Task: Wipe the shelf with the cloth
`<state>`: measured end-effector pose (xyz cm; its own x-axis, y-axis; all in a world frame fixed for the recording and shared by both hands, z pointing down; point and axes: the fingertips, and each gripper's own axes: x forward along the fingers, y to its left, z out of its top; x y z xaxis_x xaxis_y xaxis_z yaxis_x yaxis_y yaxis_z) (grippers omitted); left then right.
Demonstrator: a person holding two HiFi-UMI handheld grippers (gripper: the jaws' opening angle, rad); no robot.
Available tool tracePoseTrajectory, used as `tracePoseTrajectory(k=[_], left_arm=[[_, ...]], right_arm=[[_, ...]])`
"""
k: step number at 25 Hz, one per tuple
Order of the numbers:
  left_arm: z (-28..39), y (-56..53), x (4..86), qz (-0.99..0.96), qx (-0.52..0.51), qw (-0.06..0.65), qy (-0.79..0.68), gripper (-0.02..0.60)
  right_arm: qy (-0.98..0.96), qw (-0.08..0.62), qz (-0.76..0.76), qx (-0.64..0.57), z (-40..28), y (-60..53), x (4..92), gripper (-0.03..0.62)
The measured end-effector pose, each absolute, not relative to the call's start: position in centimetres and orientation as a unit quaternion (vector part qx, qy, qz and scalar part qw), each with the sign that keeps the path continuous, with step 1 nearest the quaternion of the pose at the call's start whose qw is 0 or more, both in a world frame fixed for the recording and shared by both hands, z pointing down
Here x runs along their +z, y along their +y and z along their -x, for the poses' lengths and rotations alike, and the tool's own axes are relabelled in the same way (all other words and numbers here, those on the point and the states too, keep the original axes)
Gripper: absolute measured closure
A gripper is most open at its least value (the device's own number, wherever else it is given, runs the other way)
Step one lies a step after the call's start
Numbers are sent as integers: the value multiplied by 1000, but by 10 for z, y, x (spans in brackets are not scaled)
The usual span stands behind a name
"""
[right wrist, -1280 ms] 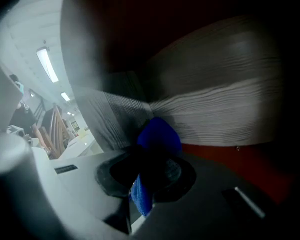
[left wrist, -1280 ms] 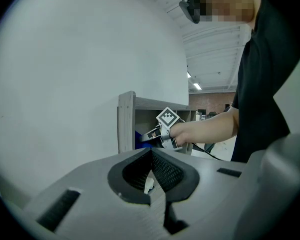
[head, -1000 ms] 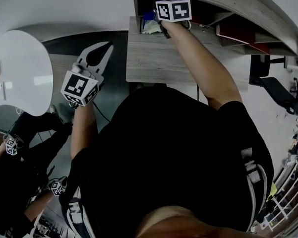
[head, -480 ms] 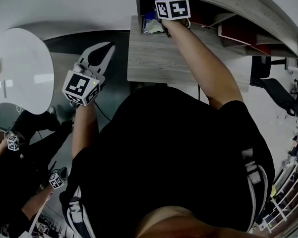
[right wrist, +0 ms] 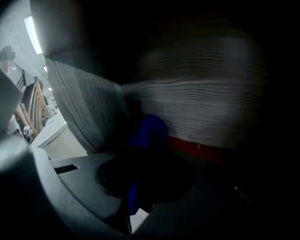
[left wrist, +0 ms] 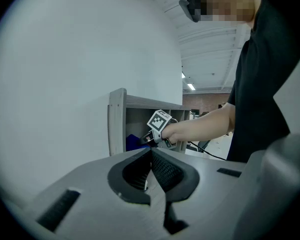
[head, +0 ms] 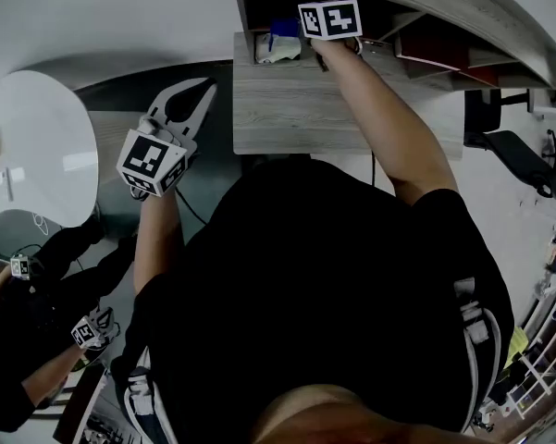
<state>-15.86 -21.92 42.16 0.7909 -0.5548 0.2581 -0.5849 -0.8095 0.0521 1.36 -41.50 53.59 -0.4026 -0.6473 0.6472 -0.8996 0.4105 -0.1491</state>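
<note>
The right gripper (left wrist: 146,140) reaches into the leftmost compartment of the grey wood-grain shelf (head: 287,109), with its marker cube just under the shelf's top board. Its jaws are clamped on the blue cloth (right wrist: 149,131). The cloth is bunched into a narrow wad. Its long axis runs along the jaws: one part shows in the gap between them, and the rest bulges out past the tips, pointing at the back corner where the compartment's left side wall meets its rear wall. The right gripper view is too dark to show whether the wad touches those walls. A red strip (right wrist: 199,151) lies along the foot of the rear wall, just right of the cloth. In the head view, a blue patch shows beside the cube at the compartment's left end. A pale crumpled thing (head: 278,52) sits right below it; I cannot tell whether it belongs to the cloth.

The left gripper (left wrist: 151,153) is held out in the air, to the left of the shelf and well apart from it. Its jaws are pressed together with nothing between them, and they point toward the shelf's left end.

Red flat items (head: 433,52) lie in the compartments further right. A white round counter (head: 37,137) stands at the far left.
</note>
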Motion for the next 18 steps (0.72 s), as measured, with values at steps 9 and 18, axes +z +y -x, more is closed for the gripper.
tracePoseTrajectory(k=[9, 18], left_arm=[[133, -222, 420, -955, 113, 57, -266, 565], [115, -229, 419, -965, 108, 49, -235, 565]], right_arm=[[-767, 275, -525, 243, -69, -408, 535, 540], [-730, 303, -566, 235, -116, -399, 531, 540]])
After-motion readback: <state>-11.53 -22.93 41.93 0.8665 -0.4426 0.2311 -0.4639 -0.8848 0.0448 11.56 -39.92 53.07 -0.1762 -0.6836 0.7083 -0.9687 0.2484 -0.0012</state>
